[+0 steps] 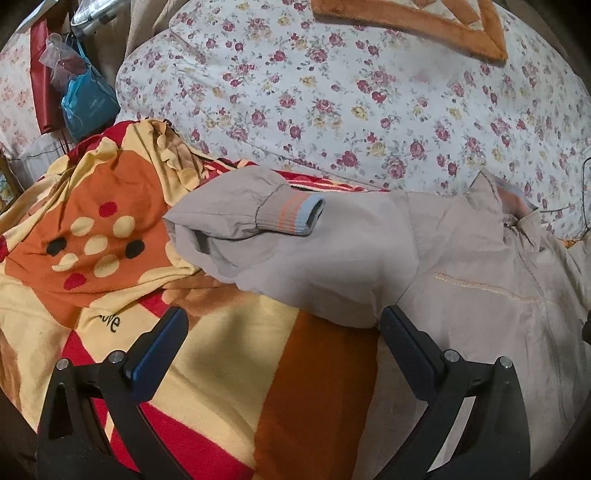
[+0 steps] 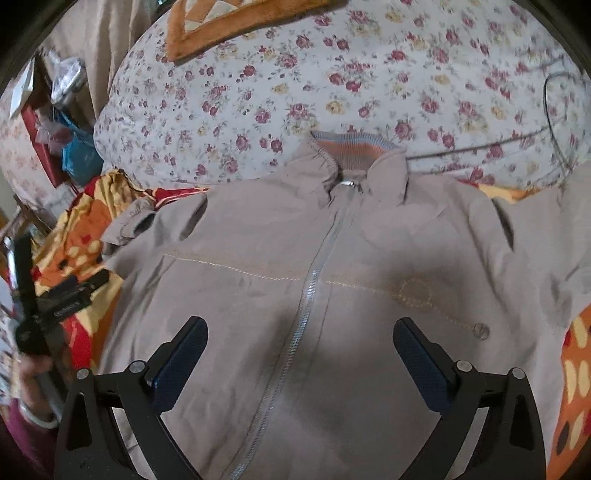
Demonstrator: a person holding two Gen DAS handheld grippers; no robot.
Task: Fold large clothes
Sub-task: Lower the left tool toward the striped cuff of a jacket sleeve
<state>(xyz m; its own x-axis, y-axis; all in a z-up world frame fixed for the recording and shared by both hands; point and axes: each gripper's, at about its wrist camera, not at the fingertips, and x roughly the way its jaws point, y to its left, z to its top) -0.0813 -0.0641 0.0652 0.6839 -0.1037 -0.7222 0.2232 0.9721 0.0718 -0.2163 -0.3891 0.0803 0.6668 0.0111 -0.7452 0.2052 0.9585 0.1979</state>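
Note:
A beige zip-up jacket (image 2: 332,295) lies face up on the bed, zipper closed, collar toward the floral pillow. Its left sleeve (image 1: 258,218) is folded back on itself, its ribbed cuff (image 1: 295,216) with orange and blue stripes pointing right. My left gripper (image 1: 284,325) is open and empty, hovering over the blanket at the jacket's left shoulder edge. My right gripper (image 2: 299,332) is open and empty above the jacket's chest, straddling the zipper (image 2: 306,295). The left gripper also shows in the right wrist view (image 2: 55,302) at the far left.
An orange, yellow and red blanket (image 1: 184,369) covers the bed under the jacket. A large floral pillow (image 1: 351,92) lies behind, with an orange plush cushion (image 1: 424,22) on it. Bags (image 1: 85,96) hang at the far left. A thin cable (image 2: 517,140) crosses the pillow.

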